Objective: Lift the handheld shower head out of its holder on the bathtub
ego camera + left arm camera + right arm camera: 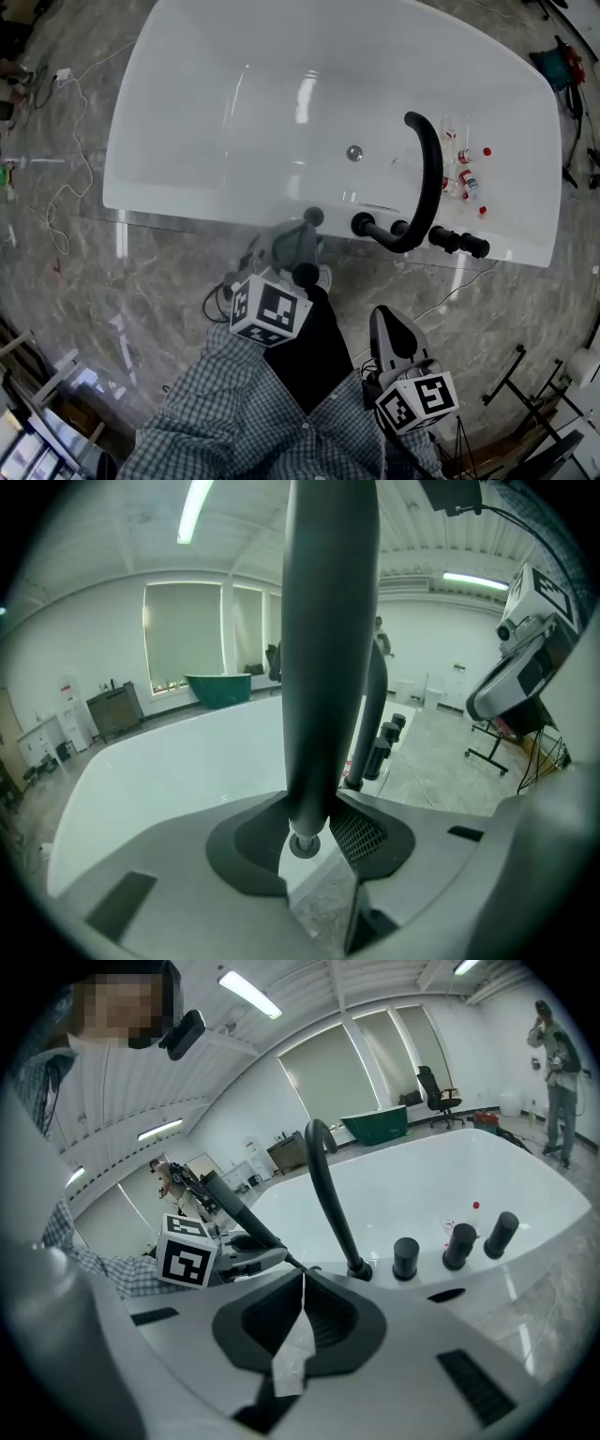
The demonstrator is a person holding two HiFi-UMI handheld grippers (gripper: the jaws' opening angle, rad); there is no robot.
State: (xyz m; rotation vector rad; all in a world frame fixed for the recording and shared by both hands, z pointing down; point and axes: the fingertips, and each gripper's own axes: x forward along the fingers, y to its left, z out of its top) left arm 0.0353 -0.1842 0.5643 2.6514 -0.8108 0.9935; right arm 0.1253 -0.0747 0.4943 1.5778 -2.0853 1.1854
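Left gripper (315,806) jaws are clamping the black handheld shower head (328,621); right gripper (300,1283) jaws are pressing together, empty, near white bathtub (234,103).

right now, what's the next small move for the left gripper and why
Probably raise the left gripper a little, straight up: its jaws grip the shower head, whose lower end looks close to the tub rim, near the spout. The right gripper is shut and empty.

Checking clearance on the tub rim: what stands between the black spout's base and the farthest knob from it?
A nearer knob and a middle knob, both black; the right gripper view shows it best.
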